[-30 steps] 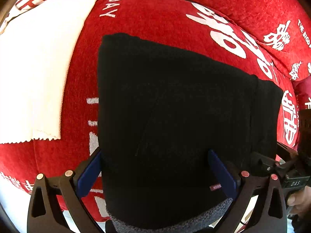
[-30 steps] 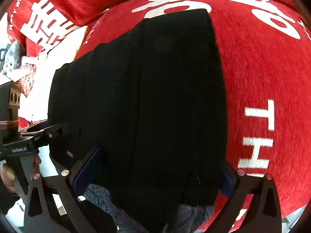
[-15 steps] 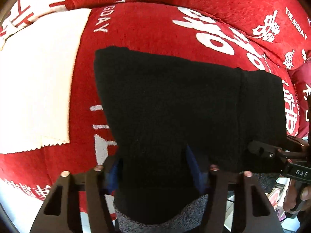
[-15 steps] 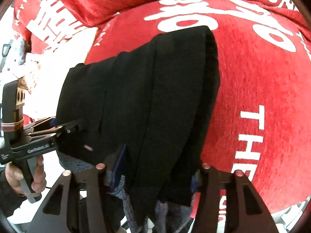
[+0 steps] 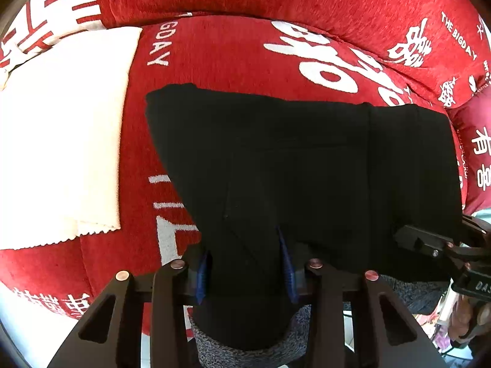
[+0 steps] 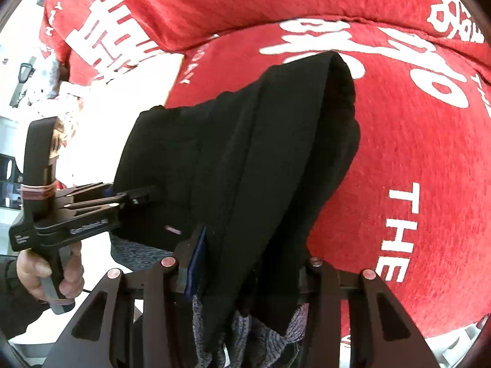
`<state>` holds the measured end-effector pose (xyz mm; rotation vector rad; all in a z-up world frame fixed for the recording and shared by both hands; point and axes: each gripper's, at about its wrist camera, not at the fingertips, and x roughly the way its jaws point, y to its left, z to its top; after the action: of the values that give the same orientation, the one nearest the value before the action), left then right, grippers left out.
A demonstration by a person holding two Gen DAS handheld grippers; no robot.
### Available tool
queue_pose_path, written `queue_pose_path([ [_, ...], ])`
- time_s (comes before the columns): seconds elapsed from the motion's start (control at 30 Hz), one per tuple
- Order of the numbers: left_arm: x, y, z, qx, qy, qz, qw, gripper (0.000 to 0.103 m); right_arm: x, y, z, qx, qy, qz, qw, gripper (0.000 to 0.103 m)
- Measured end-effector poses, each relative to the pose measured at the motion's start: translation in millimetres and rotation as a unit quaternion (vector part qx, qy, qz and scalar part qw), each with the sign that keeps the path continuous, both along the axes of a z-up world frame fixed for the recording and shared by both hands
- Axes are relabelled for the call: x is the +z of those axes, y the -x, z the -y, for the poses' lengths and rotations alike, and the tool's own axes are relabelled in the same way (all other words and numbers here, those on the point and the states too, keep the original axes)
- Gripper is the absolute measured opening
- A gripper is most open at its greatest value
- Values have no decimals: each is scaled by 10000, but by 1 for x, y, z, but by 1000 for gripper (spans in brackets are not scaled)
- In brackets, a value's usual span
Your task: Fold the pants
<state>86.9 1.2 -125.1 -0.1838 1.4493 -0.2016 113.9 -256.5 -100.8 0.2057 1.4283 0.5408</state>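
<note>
Red sofa cover [image 5: 233, 61] with big white lettering fills both views, seat cushion below and back cushion across the top. Black pants [image 5: 307, 159] lie folded on the seat, filling the middle of the left wrist view, near end lifted toward the cameras. At the bottom of that frame the left claw [image 5: 245, 271] has its blue pads [image 5: 287, 263] pressed into the pants' near edge, jaws closing, cloth bunched between them. A grey knit lining [image 5: 245, 351] peeks out below the grip. White cloth [image 5: 61, 141] lies flat at the left of this frame, zigzag edge at its lower end, well apart from the pants. At the right edge, the other black claw bites the far corner of the same edge, fingers of a hand [image 5: 466, 319] on its handle.

Over to the right wrist view: the right claw [image 6: 245, 273] has the pants [image 6: 245, 159] gathered thick between its jaws, also closing, one blue pad showing on the left, the right pad hidden behind fabric. The pants rise as a draped ridge toward the upper middle, the layered fold open on the right. Only this view shows the left hand [image 6: 46, 273] wrapped round its handle at lower left, and pale clutter at the far left, too blurred to name. Only the left view shows the white cloth's zigzag edge.
</note>
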Motion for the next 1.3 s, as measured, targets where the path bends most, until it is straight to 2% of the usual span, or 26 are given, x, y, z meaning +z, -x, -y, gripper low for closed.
queue_pose_path([
  [0.27,32,-18,-8,73,-6,287,9996,39,27,-10,-1,-102,-146,221,9996,47],
  [0.6,44,-52,1,114,-91,451,9989,39,42,-53,-5,-97,-58,405,9991,47],
  [0.9,21,-79,-1,172,-162,208,9995,39,19,-84,-12,-93,30,139,9999,46],
  [1.13,-17,-91,-5,328,-189,-197,9991,40,-15,-107,-19,3,230,-203,9995,47],
  [1.23,-30,-96,-9,426,-182,-325,9984,49,-27,-117,-18,-89,397,-308,9987,54],
  [1.3,-34,-97,-14,545,-126,-416,9976,60,-35,-123,-13,-264,458,-459,9975,62],
])
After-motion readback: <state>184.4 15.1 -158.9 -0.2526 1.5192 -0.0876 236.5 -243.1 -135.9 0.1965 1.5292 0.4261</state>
